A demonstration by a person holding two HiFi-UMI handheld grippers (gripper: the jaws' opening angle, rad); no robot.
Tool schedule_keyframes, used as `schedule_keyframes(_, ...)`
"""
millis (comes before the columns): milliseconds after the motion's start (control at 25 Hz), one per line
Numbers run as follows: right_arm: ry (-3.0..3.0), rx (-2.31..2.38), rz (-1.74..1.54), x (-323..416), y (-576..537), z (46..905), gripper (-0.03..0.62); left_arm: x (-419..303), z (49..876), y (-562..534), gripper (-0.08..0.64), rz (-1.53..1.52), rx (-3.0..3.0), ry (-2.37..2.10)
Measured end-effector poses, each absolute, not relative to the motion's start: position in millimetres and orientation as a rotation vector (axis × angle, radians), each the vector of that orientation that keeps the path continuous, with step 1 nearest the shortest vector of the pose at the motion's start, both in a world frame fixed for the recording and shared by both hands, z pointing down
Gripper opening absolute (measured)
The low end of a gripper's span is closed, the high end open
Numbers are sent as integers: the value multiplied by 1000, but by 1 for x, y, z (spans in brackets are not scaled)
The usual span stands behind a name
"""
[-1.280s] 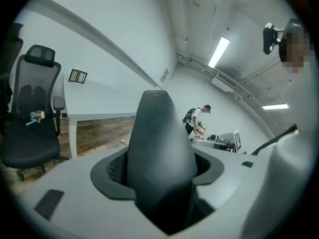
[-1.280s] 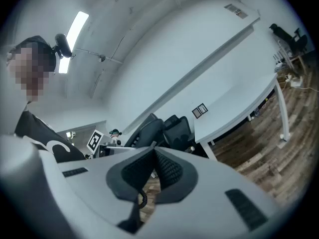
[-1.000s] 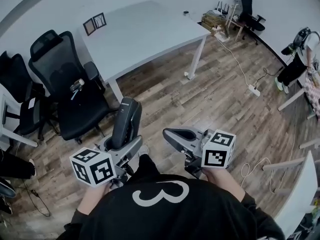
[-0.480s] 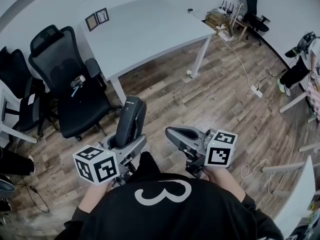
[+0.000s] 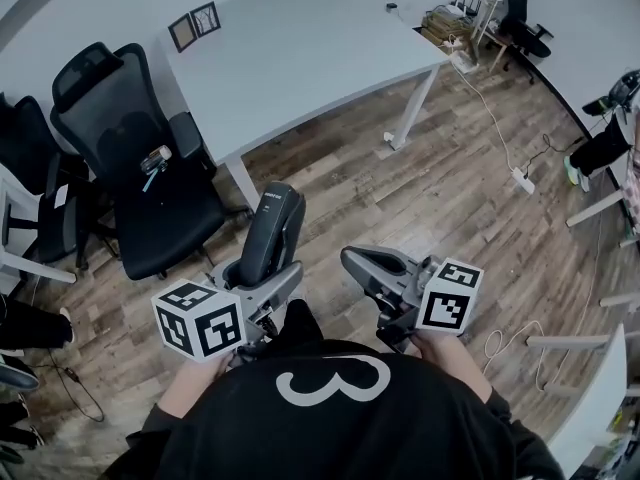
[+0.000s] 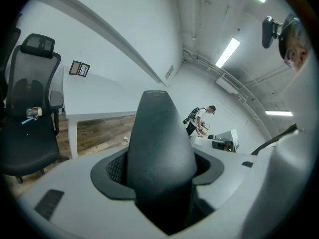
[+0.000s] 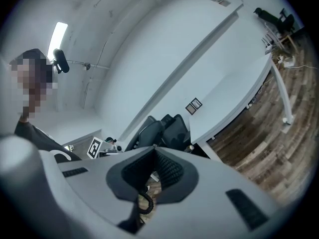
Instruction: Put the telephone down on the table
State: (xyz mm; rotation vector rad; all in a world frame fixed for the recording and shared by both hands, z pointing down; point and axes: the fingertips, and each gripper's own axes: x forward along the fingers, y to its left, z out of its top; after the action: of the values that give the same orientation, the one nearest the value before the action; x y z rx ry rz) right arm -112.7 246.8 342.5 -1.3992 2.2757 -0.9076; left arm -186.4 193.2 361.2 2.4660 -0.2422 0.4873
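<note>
The telephone is a dark grey handset [image 5: 276,230]. It stands upright in my left gripper [image 5: 256,276], whose jaws are shut on its lower part. In the left gripper view the handset [image 6: 158,138] fills the middle, and the left gripper [image 6: 160,176] has a pad pressed against each of its sides. My right gripper [image 5: 362,265] hangs beside it to the right over the wooden floor, jaws shut and empty. In the right gripper view its pads meet at the right gripper [image 7: 155,166], and a black coiled cord [image 7: 143,202] shows below them. The white table [image 5: 330,68] stands ahead, a good way off.
Two small picture frames [image 5: 194,26] lie on the table's far left corner. Black office chairs [image 5: 130,158] stand left of the table. A cable and power strip [image 5: 522,179] lie on the floor at right. A person's legs [image 5: 600,143] show at the far right.
The table and chairs have come nearer in the head view. Both grippers have shifted slightly forward and right. The handset stays upright in the left gripper, and the right gripper stays shut.
</note>
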Motion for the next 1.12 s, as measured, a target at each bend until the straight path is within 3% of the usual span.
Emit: schedule_keyframes(1120,2254,-1430,-1023,-37,-3,356,5,-108,366,-79,296,490,2440,-276)
